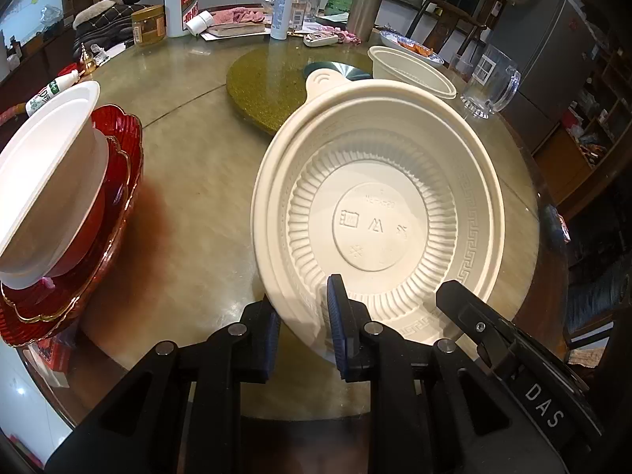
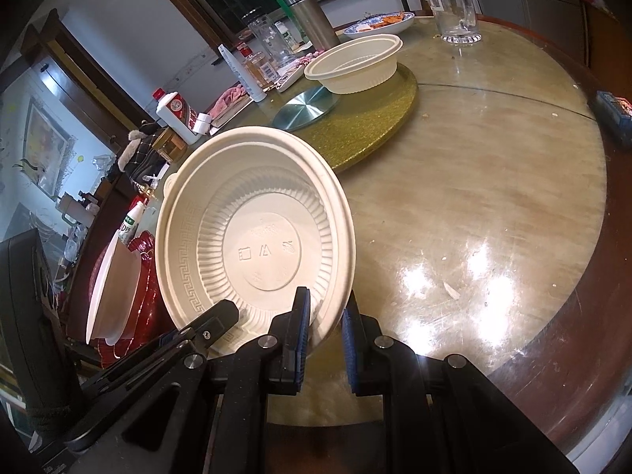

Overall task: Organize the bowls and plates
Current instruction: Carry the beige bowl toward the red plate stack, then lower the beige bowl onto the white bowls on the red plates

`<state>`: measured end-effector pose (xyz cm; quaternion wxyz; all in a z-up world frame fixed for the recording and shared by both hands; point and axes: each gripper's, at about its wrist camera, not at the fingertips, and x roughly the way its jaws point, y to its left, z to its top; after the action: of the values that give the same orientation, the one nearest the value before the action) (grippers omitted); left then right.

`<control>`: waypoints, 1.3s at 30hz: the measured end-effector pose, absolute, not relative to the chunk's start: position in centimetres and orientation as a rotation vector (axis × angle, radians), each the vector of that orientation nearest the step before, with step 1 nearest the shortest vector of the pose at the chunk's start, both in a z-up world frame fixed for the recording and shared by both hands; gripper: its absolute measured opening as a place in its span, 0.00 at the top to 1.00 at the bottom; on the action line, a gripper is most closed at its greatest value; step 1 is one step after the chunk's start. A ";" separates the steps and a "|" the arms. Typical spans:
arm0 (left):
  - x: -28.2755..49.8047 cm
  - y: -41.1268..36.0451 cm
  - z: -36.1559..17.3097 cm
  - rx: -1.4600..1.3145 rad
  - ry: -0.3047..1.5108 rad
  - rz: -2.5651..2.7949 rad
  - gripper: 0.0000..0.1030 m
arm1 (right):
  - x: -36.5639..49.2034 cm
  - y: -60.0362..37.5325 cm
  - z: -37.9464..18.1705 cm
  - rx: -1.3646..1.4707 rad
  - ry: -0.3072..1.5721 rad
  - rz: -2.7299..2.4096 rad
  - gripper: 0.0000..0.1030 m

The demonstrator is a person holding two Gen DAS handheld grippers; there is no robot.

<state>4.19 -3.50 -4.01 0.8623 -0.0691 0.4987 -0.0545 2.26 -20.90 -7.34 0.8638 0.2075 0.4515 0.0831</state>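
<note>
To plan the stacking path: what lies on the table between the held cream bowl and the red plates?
Only bare table separates the held cream bowl from the red plates, seen in the left wrist view.

The bowl (image 1: pixel 379 205) is cream, with ribbed fluting and an embossed key-fret band under its rim. The plates (image 1: pixel 118 213) are red with gold edges. The mat (image 1: pixel 264 87) is glittery gold, the counter (image 2: pixel 493 197) mottled olive-tan.
</note>
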 end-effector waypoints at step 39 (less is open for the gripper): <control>2.5 0.7 1.1 -0.196 0.892 -0.059 0.80 | 1.8 -17.2 -1.8 0.358 0.825 0.282 0.86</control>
<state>2.49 0.74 1.15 0.8970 -0.0947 0.4308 -0.0283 1.80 -17.23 -1.75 0.8910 0.1722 0.3975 0.1357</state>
